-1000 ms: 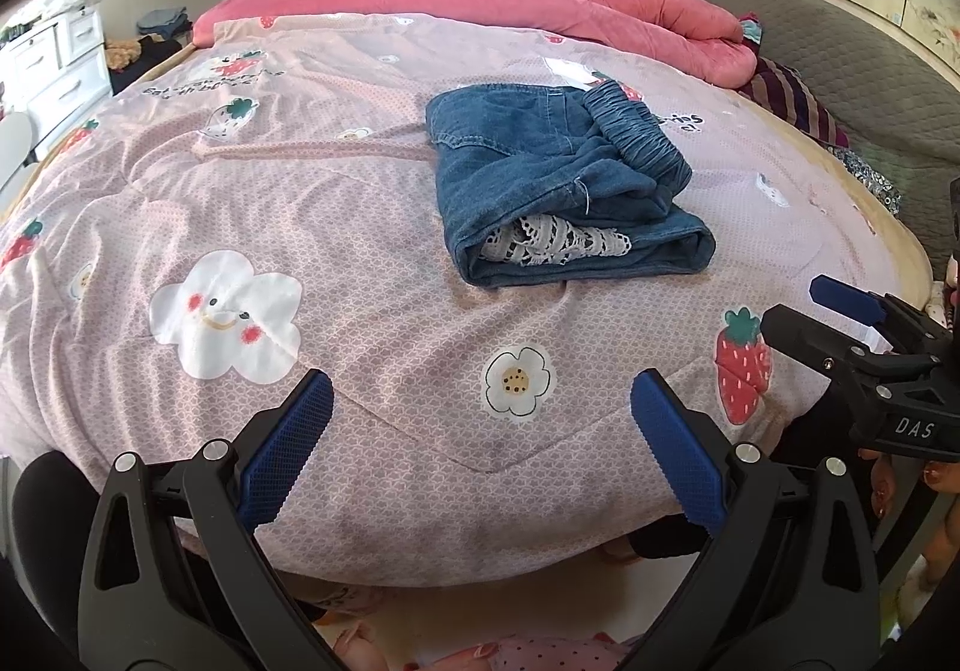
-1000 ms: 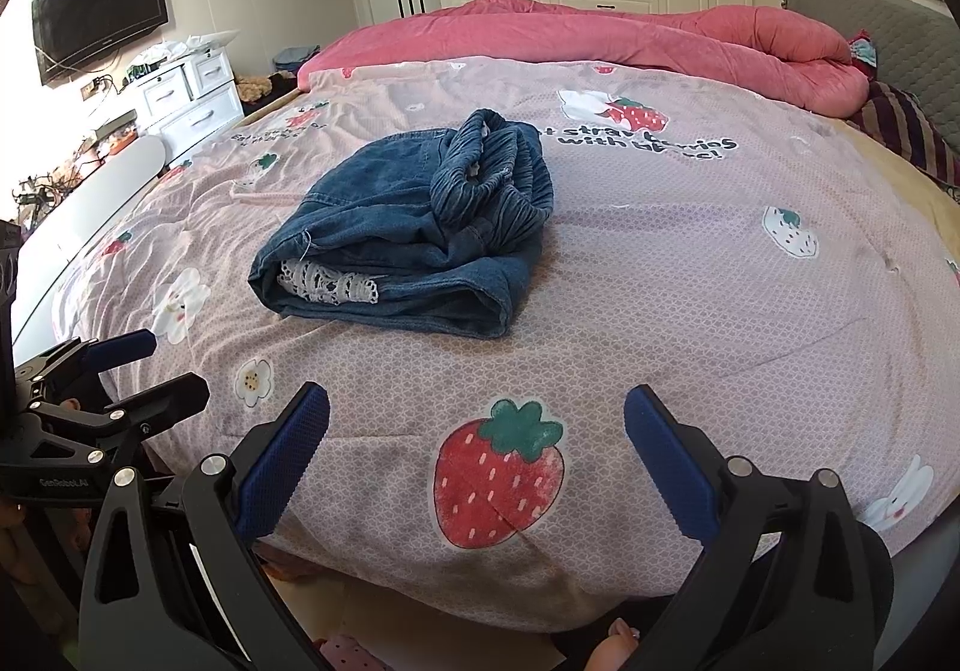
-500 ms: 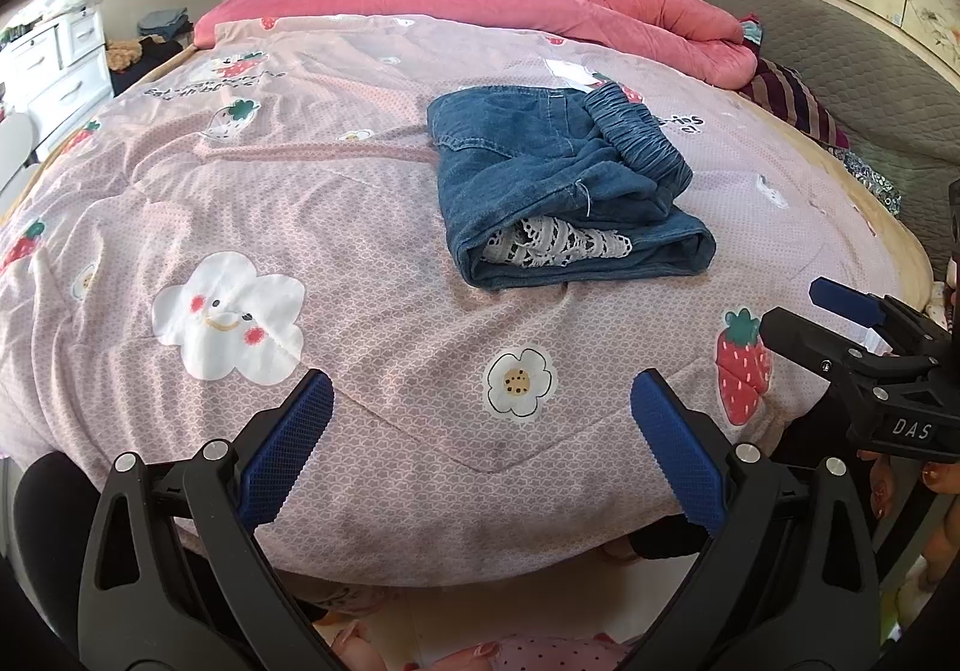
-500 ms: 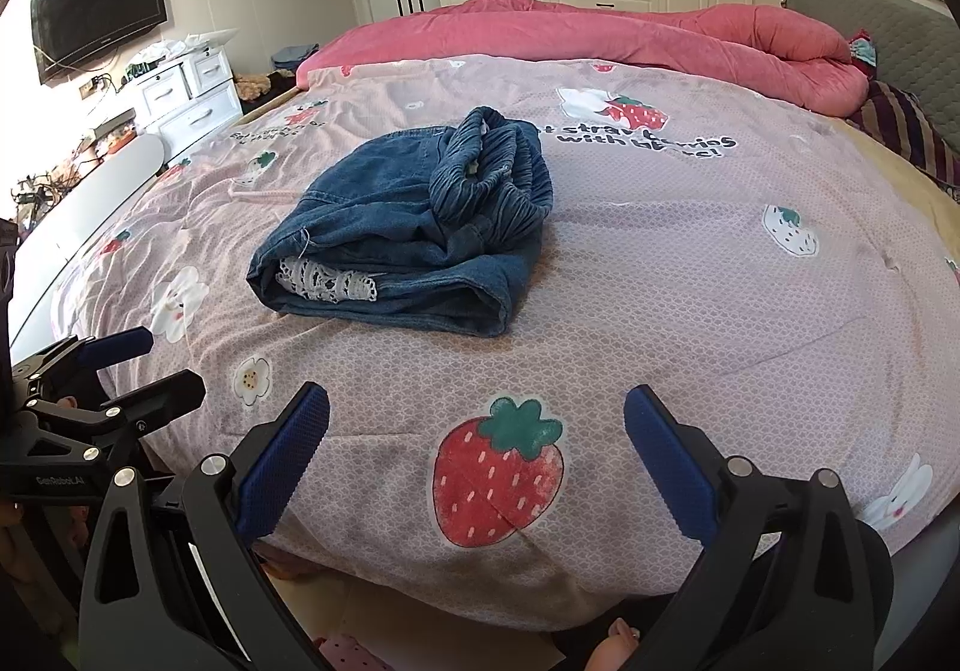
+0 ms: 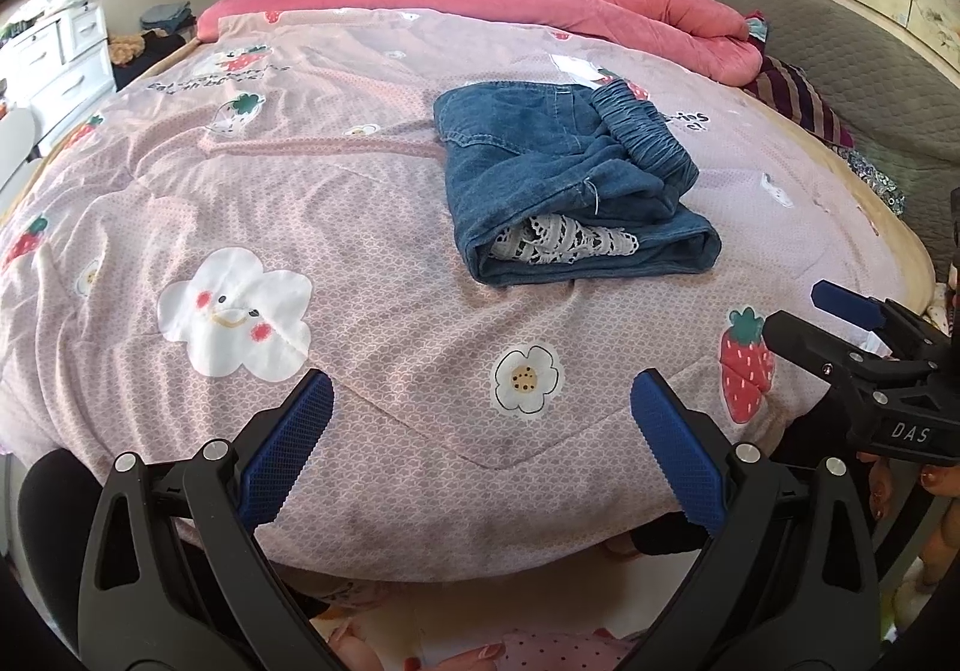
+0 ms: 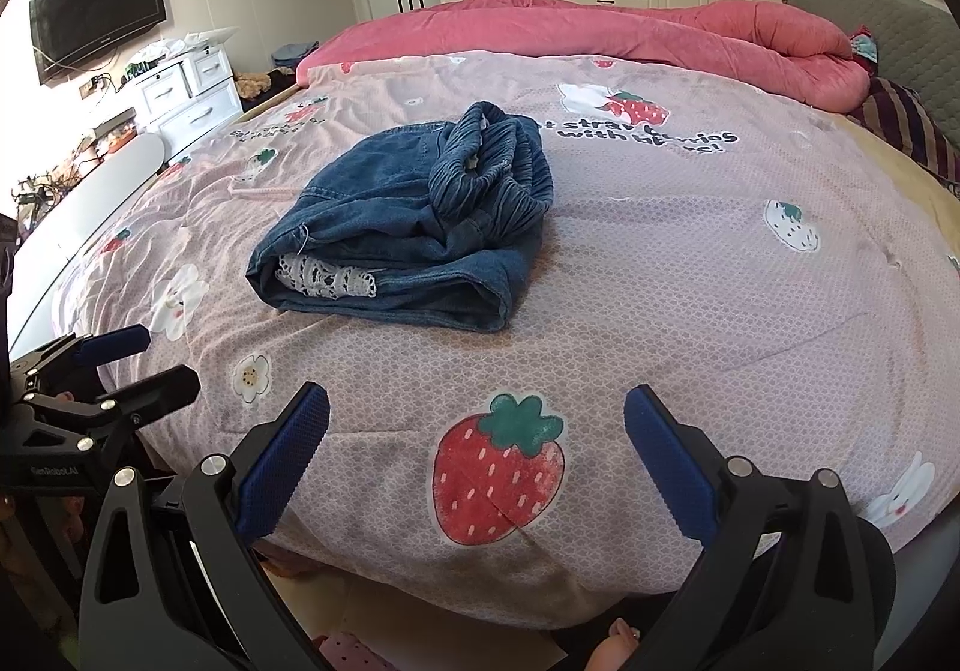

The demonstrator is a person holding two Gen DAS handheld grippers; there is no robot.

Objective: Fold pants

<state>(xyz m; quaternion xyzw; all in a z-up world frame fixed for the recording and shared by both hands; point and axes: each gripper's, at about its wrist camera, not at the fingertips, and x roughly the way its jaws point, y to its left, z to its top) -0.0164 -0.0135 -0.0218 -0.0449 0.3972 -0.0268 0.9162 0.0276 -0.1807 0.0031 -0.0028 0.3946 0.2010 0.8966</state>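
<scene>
A: Where are the denim pants?

B: On the pink printed quilt of the bed, folded into a compact bundle. The elastic waistband is bunched on top at the far right, and a bit of white lace trim peeks from the open near edge.

A: And the grippers?

B: Both hang back at the foot edge of the bed, well apart from the bundle. The left gripper has its fingers spread wide with nothing between them; the right gripper is the same — wide and empty.

A: Which way does the bundle lie from each?

B: From the left gripper it sits ahead and a little to the right; in the right wrist view the pants sit ahead and to the left. So the bundle lies roughly between the two, farther onto the bed. Neither looks clearly nearer.

A: Long axis?

B: The bundle's near edge runs across the view, side to side, with the thick fold at the right end. I judge the folding looks essentially done — any further move, such as tucking in the lace or flattening the waistband, means reaching forward over the quilt from either side.
</scene>
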